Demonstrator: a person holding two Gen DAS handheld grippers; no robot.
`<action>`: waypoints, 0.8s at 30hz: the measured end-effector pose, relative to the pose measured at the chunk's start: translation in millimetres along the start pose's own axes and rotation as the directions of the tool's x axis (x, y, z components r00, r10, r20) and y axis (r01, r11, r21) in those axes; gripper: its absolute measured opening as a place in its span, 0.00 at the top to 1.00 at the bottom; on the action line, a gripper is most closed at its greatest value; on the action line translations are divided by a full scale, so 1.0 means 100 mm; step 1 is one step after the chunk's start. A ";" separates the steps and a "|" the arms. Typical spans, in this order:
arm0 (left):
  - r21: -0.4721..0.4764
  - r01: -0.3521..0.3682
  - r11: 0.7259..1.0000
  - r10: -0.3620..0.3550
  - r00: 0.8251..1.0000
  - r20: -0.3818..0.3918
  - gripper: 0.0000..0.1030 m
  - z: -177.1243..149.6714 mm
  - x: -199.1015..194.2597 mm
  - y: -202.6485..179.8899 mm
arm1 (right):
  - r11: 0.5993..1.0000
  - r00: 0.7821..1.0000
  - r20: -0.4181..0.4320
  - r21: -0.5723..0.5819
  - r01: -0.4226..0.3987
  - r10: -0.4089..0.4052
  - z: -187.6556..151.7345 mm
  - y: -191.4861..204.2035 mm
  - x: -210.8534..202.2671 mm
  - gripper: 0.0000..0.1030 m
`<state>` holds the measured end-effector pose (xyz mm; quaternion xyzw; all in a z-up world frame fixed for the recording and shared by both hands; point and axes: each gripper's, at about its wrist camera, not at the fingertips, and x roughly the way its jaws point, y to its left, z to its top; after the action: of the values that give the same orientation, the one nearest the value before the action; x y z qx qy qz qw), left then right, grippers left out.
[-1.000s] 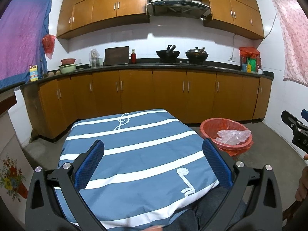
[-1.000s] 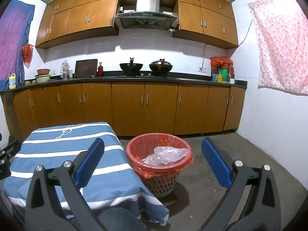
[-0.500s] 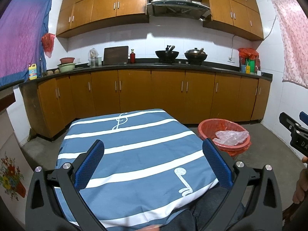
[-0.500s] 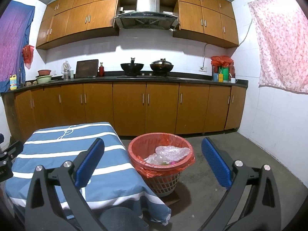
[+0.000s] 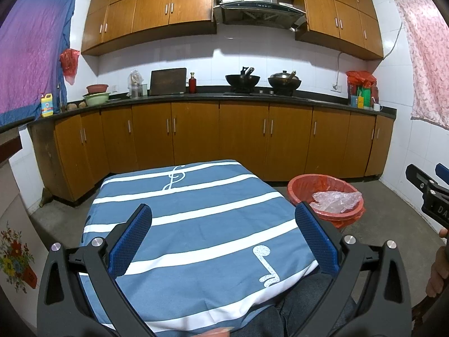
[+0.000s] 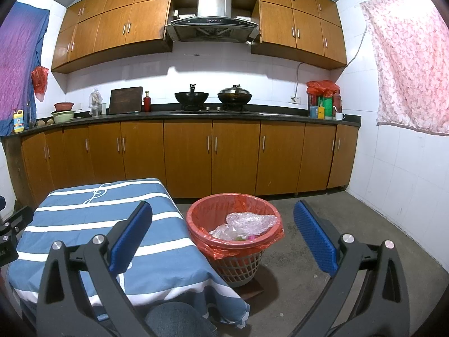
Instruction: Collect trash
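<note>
A basket lined with a red bag stands on the floor just right of the table, and crumpled clear plastic trash lies inside it. The same basket and plastic show at the right of the left wrist view. My left gripper hangs open over the near half of the blue-and-white striped tablecloth, holding nothing. My right gripper is open and empty, raised in front of the basket. No loose trash shows on the cloth.
Wooden cabinets run along the far wall under a dark counter with two woks. The concrete floor lies right of the basket. The right gripper's body and a hand show at the left view's right edge.
Both views have drifted slightly, so the table and basket sit a little further left or lower in frame. Both grippers stay open and empty.
</note>
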<state>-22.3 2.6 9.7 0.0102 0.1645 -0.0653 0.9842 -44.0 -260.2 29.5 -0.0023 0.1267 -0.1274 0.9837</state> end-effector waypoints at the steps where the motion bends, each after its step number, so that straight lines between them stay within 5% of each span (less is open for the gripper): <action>1: 0.000 0.001 1.000 -0.001 1.000 0.000 0.02 0.00 0.00 0.00 | 1.000 1.000 0.000 0.000 -0.001 0.001 0.00 0.00 0.00 0.04; 24: 0.002 0.003 1.000 -0.003 1.000 0.004 0.02 0.02 -0.01 -0.01 | 1.000 1.000 -0.001 0.004 -0.002 0.002 0.00 0.01 -0.01 0.04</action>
<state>-22.6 1.5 11.8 0.0108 0.1625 -0.0669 0.9844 -44.3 -258.6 29.8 -0.0001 0.1271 -0.1268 0.9838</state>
